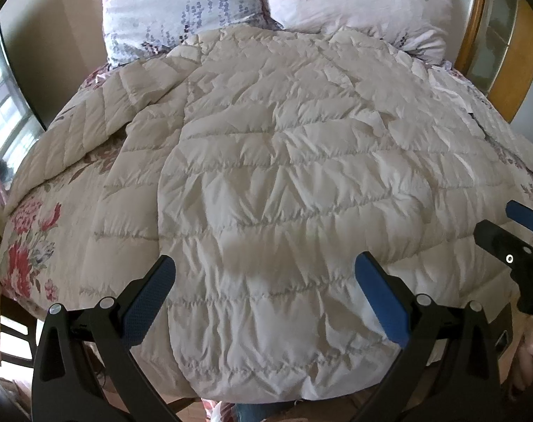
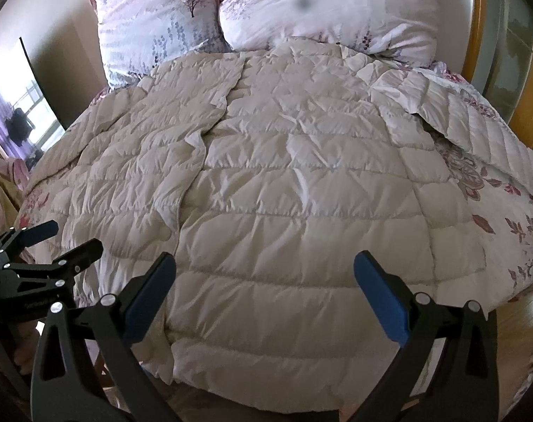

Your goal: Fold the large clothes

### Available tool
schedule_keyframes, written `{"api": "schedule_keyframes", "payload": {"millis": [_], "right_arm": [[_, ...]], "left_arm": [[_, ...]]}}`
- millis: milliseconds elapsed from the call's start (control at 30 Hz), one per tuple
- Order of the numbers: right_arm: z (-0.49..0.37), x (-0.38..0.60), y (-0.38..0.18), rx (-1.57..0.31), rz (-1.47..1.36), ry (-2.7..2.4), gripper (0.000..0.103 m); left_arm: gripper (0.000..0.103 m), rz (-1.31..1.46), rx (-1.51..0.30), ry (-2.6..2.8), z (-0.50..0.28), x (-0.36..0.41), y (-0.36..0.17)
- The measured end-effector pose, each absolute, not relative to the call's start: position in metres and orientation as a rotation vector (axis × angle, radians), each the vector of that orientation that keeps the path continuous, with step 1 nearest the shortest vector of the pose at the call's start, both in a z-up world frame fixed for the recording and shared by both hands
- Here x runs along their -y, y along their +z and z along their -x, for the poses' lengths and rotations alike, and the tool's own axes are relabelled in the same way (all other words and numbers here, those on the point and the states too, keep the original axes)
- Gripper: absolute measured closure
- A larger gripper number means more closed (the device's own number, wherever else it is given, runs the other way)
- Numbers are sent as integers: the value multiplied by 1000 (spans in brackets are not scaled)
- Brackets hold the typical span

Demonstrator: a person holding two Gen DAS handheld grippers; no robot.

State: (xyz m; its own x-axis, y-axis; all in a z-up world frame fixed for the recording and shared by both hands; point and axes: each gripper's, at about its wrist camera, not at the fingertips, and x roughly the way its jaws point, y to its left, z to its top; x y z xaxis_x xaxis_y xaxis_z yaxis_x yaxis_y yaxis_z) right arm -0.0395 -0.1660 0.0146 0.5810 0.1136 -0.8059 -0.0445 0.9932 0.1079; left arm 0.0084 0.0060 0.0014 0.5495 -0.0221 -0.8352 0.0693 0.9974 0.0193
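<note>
Blue pads line the black fingers of both grippers, and each pair stands spread wide with nothing between. The left gripper (image 1: 264, 277) hangs over the near hem of the coat (image 1: 284, 183), not touching it; the right gripper (image 2: 264, 276) hangs the same way just beside it, over the hem further right. The coat, a cream quilted down one, lies flat and face-down across the bed (image 1: 27, 246), one sleeve (image 1: 76, 137) thrown out to the left, its collar end reaching the two pillows (image 2: 168, 24) at the wooden headboard (image 2: 477, 28).
</note>
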Motion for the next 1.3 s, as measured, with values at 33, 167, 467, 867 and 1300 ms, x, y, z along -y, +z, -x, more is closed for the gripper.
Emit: {"api": "schedule_keyframes", "payload": {"millis": [33, 167, 467, 867, 1300], "right_arm": [[38, 167, 15, -944, -87, 94, 2], [30, 180, 19, -894, -145, 120, 2], [8, 280, 37, -745, -415, 0, 2], [28, 509, -4, -582, -1086, -458, 35], [30, 595, -33, -506, -1202, -680, 76]], "left_arm": [[1, -51, -987, -59, -11, -5, 2], [1, -47, -981, -76, -20, -5, 4], [1, -19, -956, -27, -50, -22, 11], [1, 181, -903, -30, -101, -66, 16], [1, 244, -840, -88, -130, -78, 17]]}}
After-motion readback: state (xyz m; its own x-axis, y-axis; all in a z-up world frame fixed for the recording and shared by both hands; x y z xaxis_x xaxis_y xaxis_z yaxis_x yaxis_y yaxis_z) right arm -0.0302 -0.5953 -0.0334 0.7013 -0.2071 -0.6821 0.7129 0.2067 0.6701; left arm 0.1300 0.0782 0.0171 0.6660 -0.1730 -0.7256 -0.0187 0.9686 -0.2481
